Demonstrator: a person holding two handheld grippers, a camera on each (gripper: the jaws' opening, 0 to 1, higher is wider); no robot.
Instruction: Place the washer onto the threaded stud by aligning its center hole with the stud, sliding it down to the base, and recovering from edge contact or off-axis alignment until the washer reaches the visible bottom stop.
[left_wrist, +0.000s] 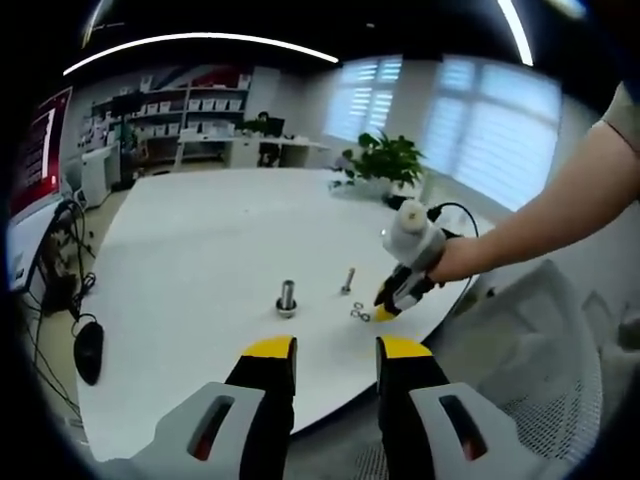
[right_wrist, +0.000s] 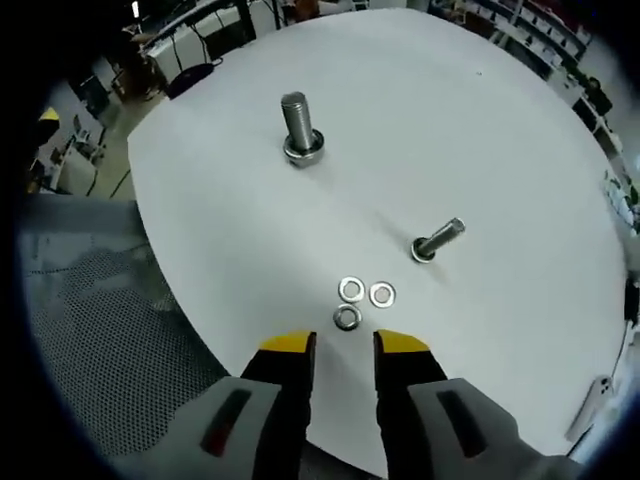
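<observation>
Left gripper view first: my left tongs (left_wrist: 335, 352) hover back from the desk (left_wrist: 200, 260), jaws apart with a clear gap and nothing between them. Ahead and a little left of their tips stands the large stud (left_wrist: 287, 297), upright on its head. Farther off, ahead and slightly right, is a smaller bolt (left_wrist: 348, 281). To its right my right tongs (left_wrist: 385, 306) dip toward the desk, their yellow tips low, just beside the washers (left_wrist: 359, 314), which look like tiny specks from here.

Right gripper view: my right tongs (right_wrist: 345, 345) are also apart and empty, tips just short of three washers (right_wrist: 365, 300) lying flat in a tight cluster right ahead. The nearest washer (right_wrist: 346, 318) sits almost between my jaw tips, and I cannot tell whether it touches its neighbours. Beyond them, ahead and right, the small bolt (right_wrist: 437, 240) looks tilted. The stud (right_wrist: 298, 129) stands well ahead, slightly left, with what seems a washer or flange at its base.

My read on handling: a washer is thin, stiff, light steel, and slick on this smooth top. Lying flat, it gives little edge to pinch, so it may skate or flip. I would take the nearest one across its outer rim, at opposite edges, leaving the hole clear for the stud, and squeeze gently.
</observation>
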